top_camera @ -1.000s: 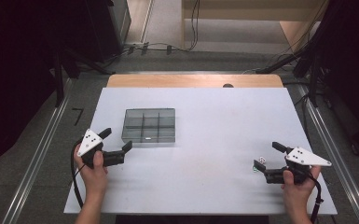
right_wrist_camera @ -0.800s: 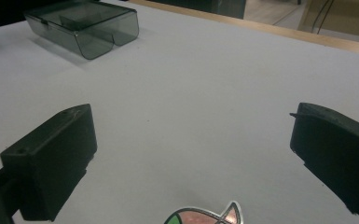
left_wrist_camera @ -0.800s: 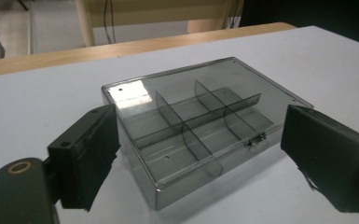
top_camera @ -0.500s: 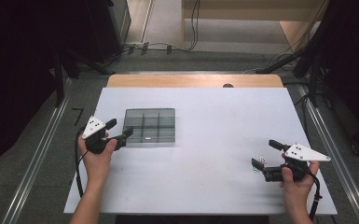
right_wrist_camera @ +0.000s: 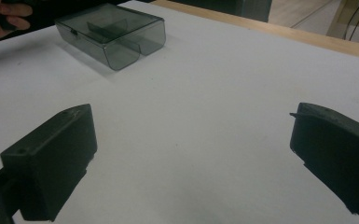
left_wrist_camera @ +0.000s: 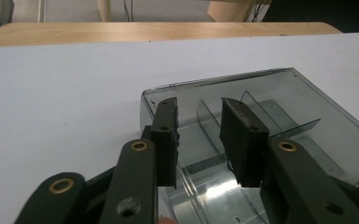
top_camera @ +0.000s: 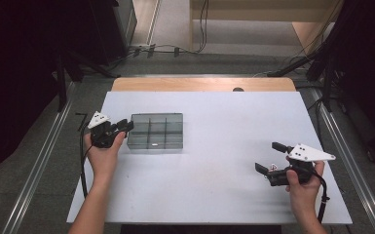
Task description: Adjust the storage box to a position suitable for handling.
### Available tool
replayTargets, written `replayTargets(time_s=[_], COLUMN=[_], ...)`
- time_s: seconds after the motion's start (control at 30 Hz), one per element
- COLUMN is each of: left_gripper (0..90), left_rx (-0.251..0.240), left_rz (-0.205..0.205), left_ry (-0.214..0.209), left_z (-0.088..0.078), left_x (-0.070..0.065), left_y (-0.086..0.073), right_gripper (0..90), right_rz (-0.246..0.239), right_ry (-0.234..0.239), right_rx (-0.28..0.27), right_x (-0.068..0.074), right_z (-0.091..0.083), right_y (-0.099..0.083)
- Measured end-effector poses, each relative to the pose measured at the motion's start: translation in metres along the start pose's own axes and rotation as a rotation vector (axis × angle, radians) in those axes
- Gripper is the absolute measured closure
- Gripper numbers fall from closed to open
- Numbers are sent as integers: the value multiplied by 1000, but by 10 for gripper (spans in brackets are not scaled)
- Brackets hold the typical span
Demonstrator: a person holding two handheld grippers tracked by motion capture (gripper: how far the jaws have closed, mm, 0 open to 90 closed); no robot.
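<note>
Looking first at the high view, the clear compartment box (top_camera: 156, 130) lies on the left half of the table (top_camera: 209, 195), nearer to the far edge than to the near edge, with its long side parallel to the far edge. The left hand-held gripper (top_camera: 122, 127) is just at the left short end of the box and points to the right, toward it. The right hand-held gripper (top_camera: 271, 157) is well apart, near the right edge of the table, and it also points left, so the box lies far to its left. The left one is clearly the nearer.

In the left gripper view, the box (left_wrist_camera: 279, 116) lies straight ahead and its long axis runs away from the camera. The jaws of the left hand-held gripper (left_wrist_camera: 200, 135) have just been closing; they now stand with a narrow gap. They reach over the near end wall of the box, and an inner divider shows in the gap, but I cannot tell that the pads press on any wall. In my judgement the coming grasp depends on this: the near wall must come between the two pads.

In the right gripper view, the jaws of the right hand-held gripper (right_wrist_camera: 191, 158) are wide apart over bare table. The box (right_wrist_camera: 112, 35) is far ahead, toward the upper left.
</note>
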State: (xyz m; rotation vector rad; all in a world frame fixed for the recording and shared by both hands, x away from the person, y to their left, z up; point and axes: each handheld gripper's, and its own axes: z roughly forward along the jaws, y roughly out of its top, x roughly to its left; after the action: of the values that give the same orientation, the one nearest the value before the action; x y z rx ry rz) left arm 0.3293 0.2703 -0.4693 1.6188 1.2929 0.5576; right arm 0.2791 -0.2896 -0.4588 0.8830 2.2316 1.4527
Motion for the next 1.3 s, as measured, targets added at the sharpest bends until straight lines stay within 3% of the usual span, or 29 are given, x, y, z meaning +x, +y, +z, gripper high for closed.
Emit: replayTargets(time_s=[0.37,0.43,0.53,0.83,1.0,1.3], left_gripper=[829,859,887,894,894,895], left_rx=[56,61,65,109,111,115], left_rz=[-26,-26,-51,-87,-100,-94], left_ry=[9,28,17,10,0,-26], left_z=[11,11,13,22,23,30], left_x=[15,16,19,25,26,19], left_y=[-4,-3,-4,-10,-11,-12], right_gripper=[0,0,0,16,36,80], right_rz=[-37,-40,-46,-16,8,5], right_ry=[48,59,73,118,116,113], right_rx=[22,26,35,38,35,54], right_x=[13,15,18,24,27,35], right_z=[25,30,40,66,80,105], right_y=[21,24,28,40,44,51])
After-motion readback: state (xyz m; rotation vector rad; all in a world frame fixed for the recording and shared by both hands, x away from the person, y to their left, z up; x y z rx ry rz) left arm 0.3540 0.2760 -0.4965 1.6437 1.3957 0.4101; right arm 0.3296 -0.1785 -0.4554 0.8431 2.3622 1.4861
